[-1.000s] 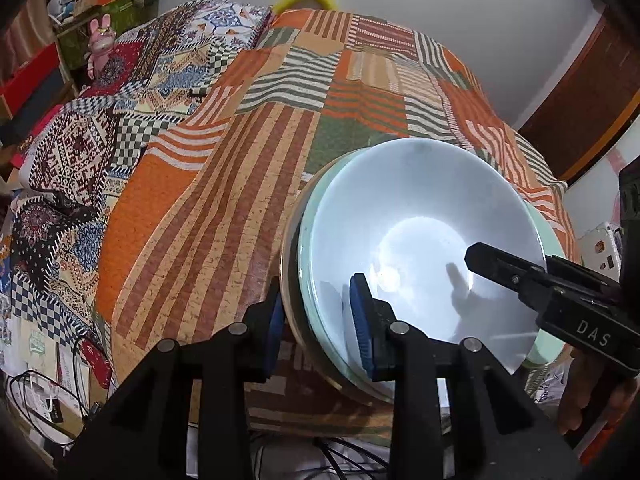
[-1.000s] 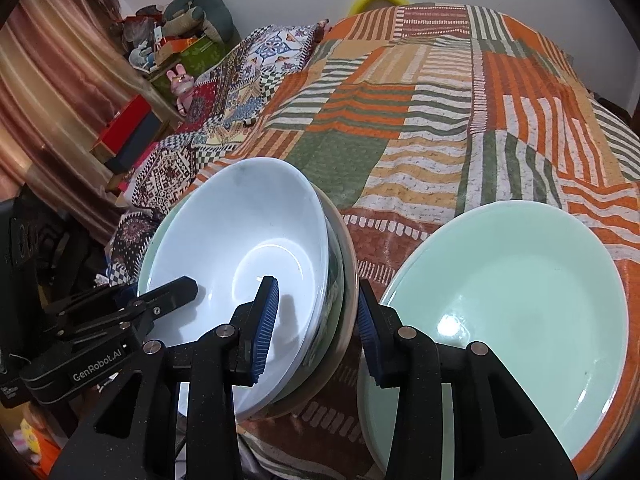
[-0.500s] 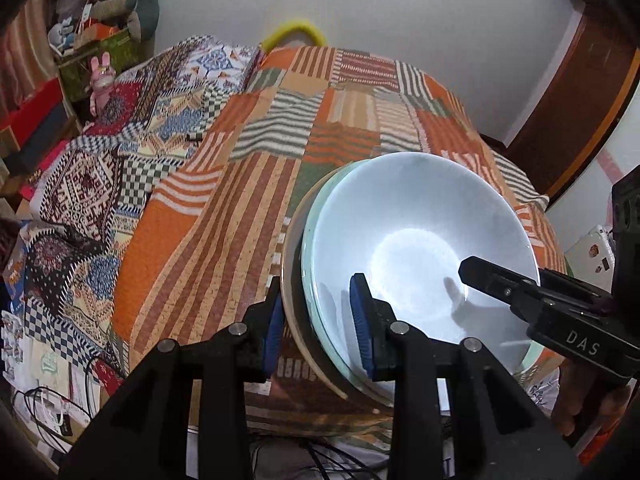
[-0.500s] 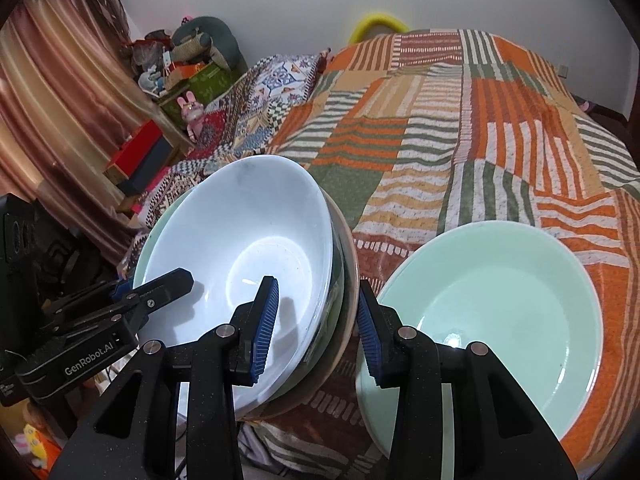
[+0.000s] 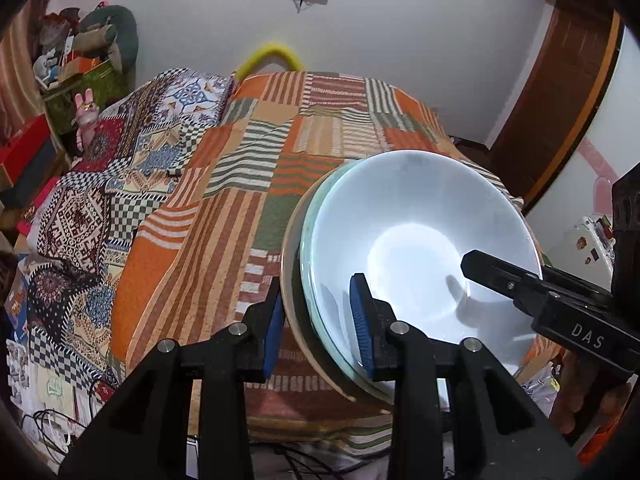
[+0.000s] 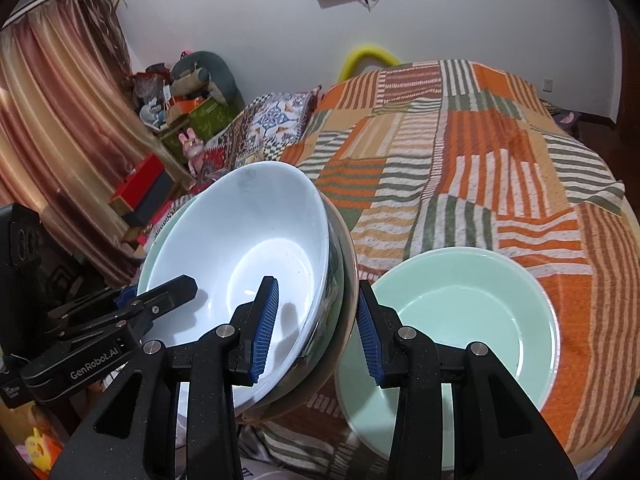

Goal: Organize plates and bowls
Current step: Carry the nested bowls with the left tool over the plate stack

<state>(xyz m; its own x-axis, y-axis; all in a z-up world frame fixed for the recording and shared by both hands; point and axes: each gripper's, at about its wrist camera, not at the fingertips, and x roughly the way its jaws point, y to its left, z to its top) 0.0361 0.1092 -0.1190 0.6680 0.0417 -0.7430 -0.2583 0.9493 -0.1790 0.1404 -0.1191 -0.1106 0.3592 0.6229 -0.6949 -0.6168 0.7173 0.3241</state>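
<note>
- Bed: patchwork cover; the green bowl sits on its near edge.
- Stack of dishes, white bowl on top: has risen off the bed since a second ago and is now tilted mid-air, so the carry is underway.
- Left hand-held gripper and right hand-held gripper: each clenched on opposite rims of the stack.

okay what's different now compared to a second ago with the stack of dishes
Both grippers, the left gripper and right gripper, have lifted the stack of dishes higher above the bedspread; more wall now shows. Both grips are unchanged, and the green plate stays on the bed.
</note>
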